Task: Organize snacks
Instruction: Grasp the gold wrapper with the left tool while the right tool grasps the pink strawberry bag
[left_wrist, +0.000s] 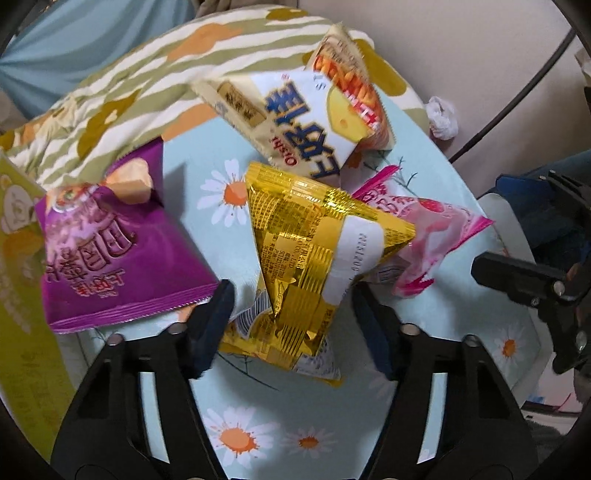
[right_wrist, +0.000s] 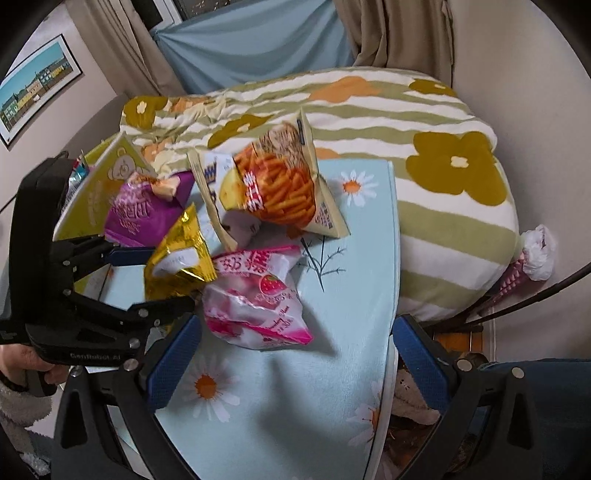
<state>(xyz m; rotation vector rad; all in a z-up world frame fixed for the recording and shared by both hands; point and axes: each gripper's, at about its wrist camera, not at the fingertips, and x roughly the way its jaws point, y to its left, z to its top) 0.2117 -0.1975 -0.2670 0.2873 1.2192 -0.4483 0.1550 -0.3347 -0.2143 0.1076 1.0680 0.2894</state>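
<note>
Several snack bags lie on a light blue daisy-print table (left_wrist: 325, 424). A gold foil bag (left_wrist: 310, 251) sits between the fingers of my open left gripper (left_wrist: 291, 306), whose fingers stand on either side of its lower end without closing on it. Around it lie a purple bag (left_wrist: 110, 251), a white cheese-snack bag (left_wrist: 306, 118), an orange fries bag (right_wrist: 284, 184) and a pink strawberry bag (right_wrist: 255, 299). My right gripper (right_wrist: 295, 354) is open and empty, hovering near the pink bag. The left gripper also shows in the right wrist view (right_wrist: 147, 277).
A green bear-print box (right_wrist: 99, 184) stands at the table's left side. A flowered green-striped cushion (right_wrist: 406, 140) lies behind the table. The table's right edge (right_wrist: 395, 258) drops off to a crumpled white bag (right_wrist: 539, 251) and dark rods on the floor.
</note>
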